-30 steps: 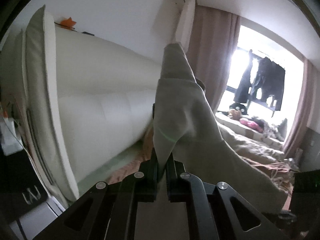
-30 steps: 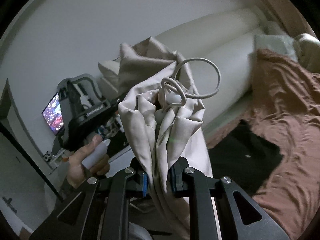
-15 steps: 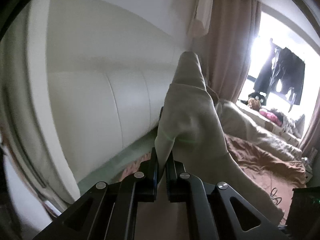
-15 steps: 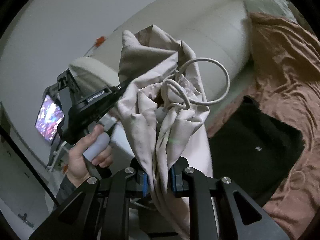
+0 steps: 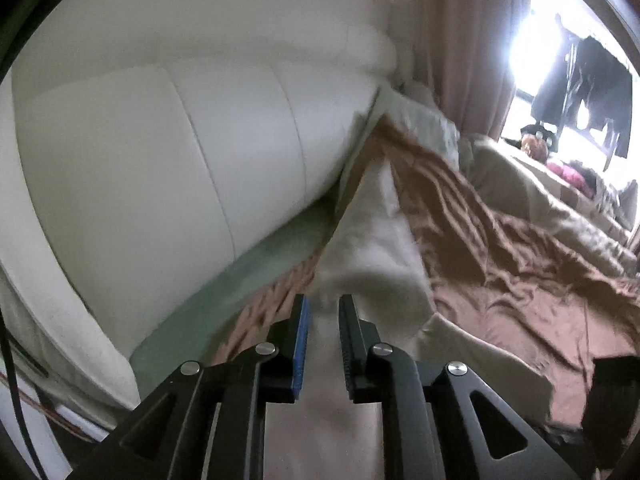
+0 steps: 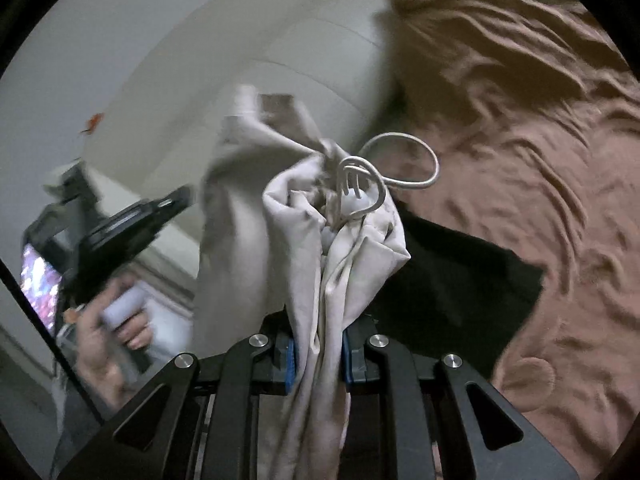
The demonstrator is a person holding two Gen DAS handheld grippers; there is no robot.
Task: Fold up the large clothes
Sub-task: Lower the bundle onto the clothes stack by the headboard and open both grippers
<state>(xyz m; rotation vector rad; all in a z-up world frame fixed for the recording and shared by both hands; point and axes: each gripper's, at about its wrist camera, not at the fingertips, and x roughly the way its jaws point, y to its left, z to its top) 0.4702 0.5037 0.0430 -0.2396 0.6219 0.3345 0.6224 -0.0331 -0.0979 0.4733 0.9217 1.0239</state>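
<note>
My right gripper (image 6: 318, 354) clamps the beige drawstring trousers (image 6: 320, 248) at the waistband to hang them; left gripper (image 5: 323, 322) stands apart, cloth loose between.

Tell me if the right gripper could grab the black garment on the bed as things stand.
Probably not yet: the right gripper has its jaws shut on the beige garment, whose bunched fabric hangs between it and the black garment.

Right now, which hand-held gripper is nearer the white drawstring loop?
Right. The right hand-held gripper clamps the beige garment just below the drawstring loop; the left hand-held gripper is farther off, across the cloth.
</note>
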